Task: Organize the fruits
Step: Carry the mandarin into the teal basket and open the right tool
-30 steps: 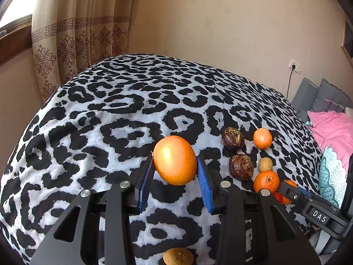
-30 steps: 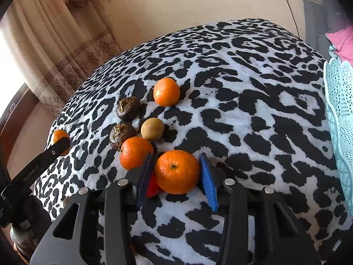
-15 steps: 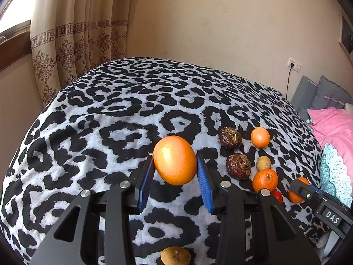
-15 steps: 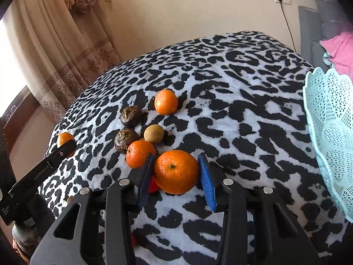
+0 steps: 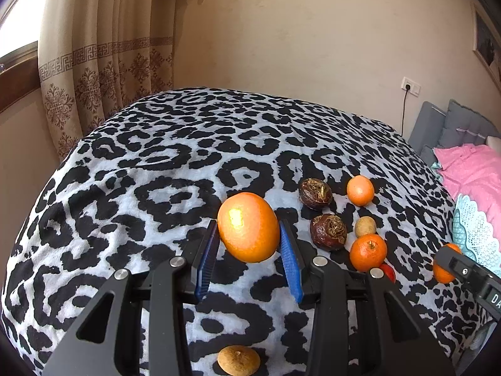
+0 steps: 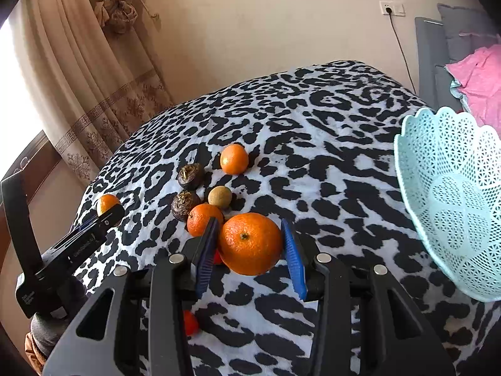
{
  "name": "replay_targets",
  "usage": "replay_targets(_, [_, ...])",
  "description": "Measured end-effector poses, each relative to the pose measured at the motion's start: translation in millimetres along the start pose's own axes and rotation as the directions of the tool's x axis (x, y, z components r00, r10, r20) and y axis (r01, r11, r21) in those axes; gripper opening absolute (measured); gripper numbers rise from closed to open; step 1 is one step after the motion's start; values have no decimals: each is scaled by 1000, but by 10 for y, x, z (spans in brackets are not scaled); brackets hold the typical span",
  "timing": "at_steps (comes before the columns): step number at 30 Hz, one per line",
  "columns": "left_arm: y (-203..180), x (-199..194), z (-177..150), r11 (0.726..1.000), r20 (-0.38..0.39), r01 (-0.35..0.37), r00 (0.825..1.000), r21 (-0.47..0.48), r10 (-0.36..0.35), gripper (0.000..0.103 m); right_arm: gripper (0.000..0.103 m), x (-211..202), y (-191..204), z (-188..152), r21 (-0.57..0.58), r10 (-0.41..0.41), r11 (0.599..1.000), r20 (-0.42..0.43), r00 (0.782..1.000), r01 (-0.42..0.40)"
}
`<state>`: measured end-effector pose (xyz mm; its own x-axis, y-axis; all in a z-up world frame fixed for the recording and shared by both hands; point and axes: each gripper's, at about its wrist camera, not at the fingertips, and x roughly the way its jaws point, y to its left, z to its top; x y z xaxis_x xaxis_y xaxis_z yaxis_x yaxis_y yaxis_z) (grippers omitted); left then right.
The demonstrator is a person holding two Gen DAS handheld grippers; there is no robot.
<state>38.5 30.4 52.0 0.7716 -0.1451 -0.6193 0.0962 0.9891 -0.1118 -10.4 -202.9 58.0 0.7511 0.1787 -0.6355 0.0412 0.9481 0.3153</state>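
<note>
The left gripper clamps a smooth round orange; the right gripper clamps a dimpled stem-marked orange; the pale-blue lattice plastic basket sits to its right, so keep both grips firm, swing over its rim.

Home bedroom, leopard-print blanket, patterned curtain, pink bedding, padded grey headboard

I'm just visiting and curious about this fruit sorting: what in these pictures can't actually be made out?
- Small red fruit, right wrist view: mostly behind the jaws and the held orange; kind unclear.
- Lace basket, right wrist view: cut off by the right edge; in the left wrist view only a sliver shows.
- Tan fruit, left wrist view: clipped by the bottom edge.
- Wall picture, left wrist view: cut off and too distorted.
</note>
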Motion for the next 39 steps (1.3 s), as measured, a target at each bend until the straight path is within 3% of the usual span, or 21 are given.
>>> replay_targets(13, [-138,-37,-58,999,6,16,1000,40,-17,39,42,-405,-334,30,61,-53,997,77,996,48])
replay_targets(25, [-223,-44,-128,998,2,17,1000,68,-18,39,42,-802,-959,21,169,-176,974,139,975,151])
replay_targets(39, [-204,-34,-207,998,-32,-12,999,58,13,39,42,-825,-1567,-124,260,-273,935,87,958,242])
